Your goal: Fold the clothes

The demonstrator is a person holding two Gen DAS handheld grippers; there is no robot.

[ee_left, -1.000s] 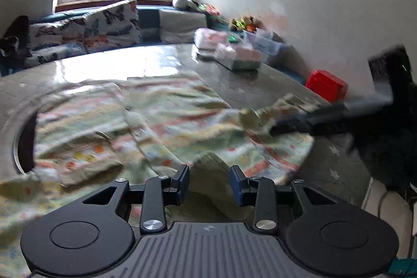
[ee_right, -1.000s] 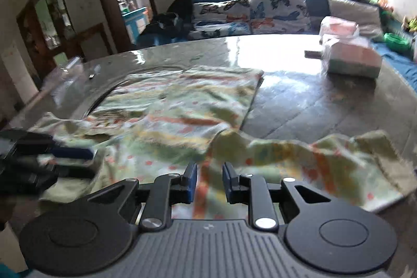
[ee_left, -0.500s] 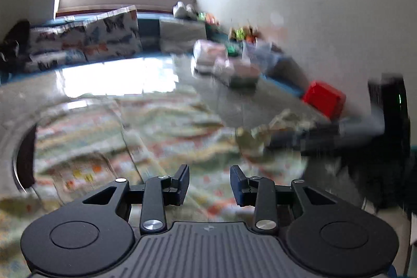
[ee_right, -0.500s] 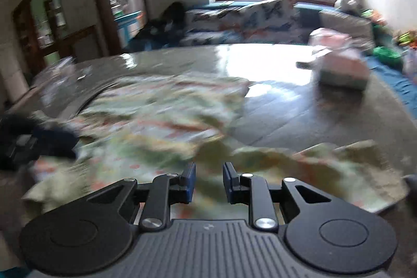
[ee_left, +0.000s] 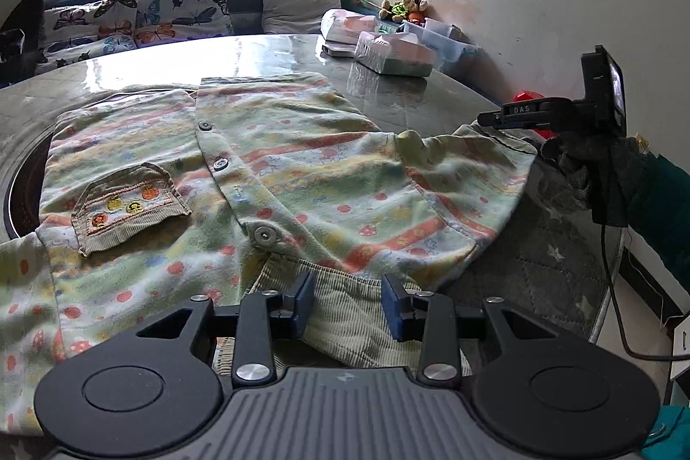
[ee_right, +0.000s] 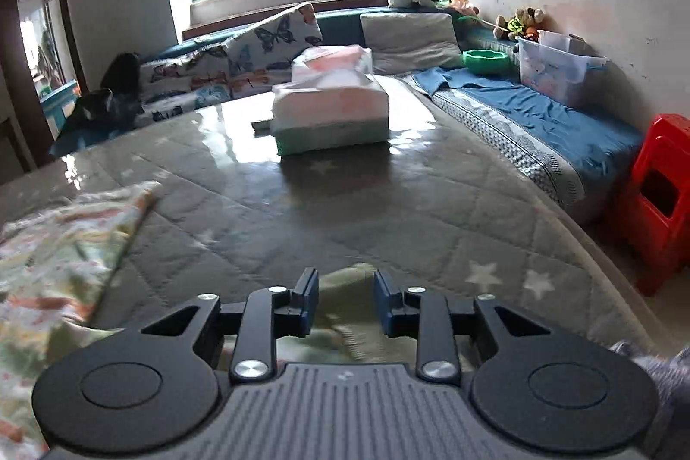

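Observation:
A pale green child's shirt (ee_left: 267, 167) with orange stripes, snap buttons and a corduroy pocket (ee_left: 125, 205) lies spread on the table. My left gripper (ee_left: 348, 305) is open over its corduroy collar (ee_left: 345, 313) at the near edge. My right gripper (ee_right: 345, 302) is open, with a sleeve end (ee_right: 345, 287) lying between its fingers. In the left wrist view the right gripper (ee_left: 509, 115) sits at the shirt's right sleeve (ee_left: 470, 158). The shirt's body shows at the left of the right wrist view (ee_right: 64, 244).
Tissue packs (ee_right: 332, 111) stand on the quilted table cover (ee_right: 388, 210) at the back. A red stool (ee_right: 660, 201) stands beyond the right edge. A cushioned bench (ee_right: 517, 106) with a plastic bin (ee_right: 556, 72) runs along the walls.
The right gripper has opened wider and swung right along the sleeve, now facing the tissue packs. The left gripper stayed open at the collar and the shirt now lies flatter.

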